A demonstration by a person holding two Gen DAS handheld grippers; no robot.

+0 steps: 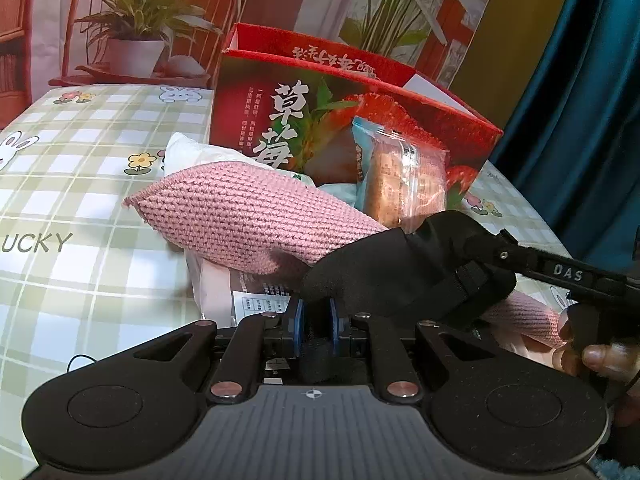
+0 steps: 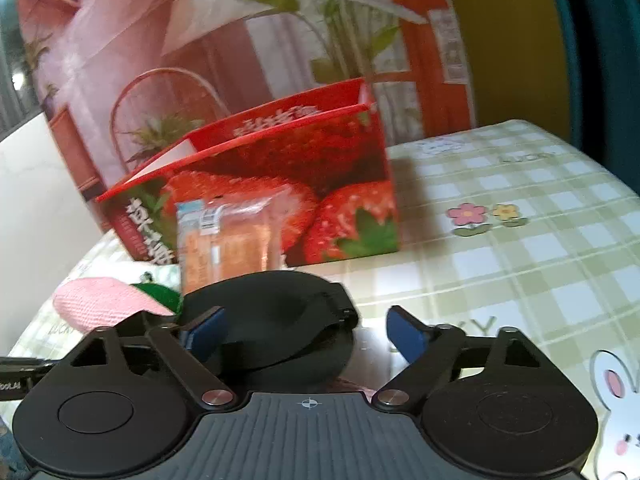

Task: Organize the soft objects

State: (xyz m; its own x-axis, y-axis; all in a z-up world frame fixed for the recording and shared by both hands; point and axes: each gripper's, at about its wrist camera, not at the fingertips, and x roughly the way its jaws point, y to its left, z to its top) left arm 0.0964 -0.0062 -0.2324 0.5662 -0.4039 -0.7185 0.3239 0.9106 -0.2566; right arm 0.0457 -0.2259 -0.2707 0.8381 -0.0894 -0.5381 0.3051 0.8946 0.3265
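The left tongs (image 1: pixel 316 322) pinch a black fabric piece (image 1: pixel 400 280) lying over the pink knitted pouch (image 1: pixel 248 216), probably to lift it toward the open strawberry box (image 1: pixel 320 120) behind. The right tongs (image 2: pixel 306 338) are spread, the same black piece between them, apparently unpressed. A checked, rabbit-printed cloth covers the bench (image 1: pixel 80 184), before a printed backdrop of potted plants.

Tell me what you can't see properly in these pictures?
- Inside the red box: both views look at its outer walls only.
- Pouch label, left view: the pink knit and black wrap cover most of it.
- Snack pack print, right view: blurred.
- Black wrap's near end, right view: hidden behind the right claw.
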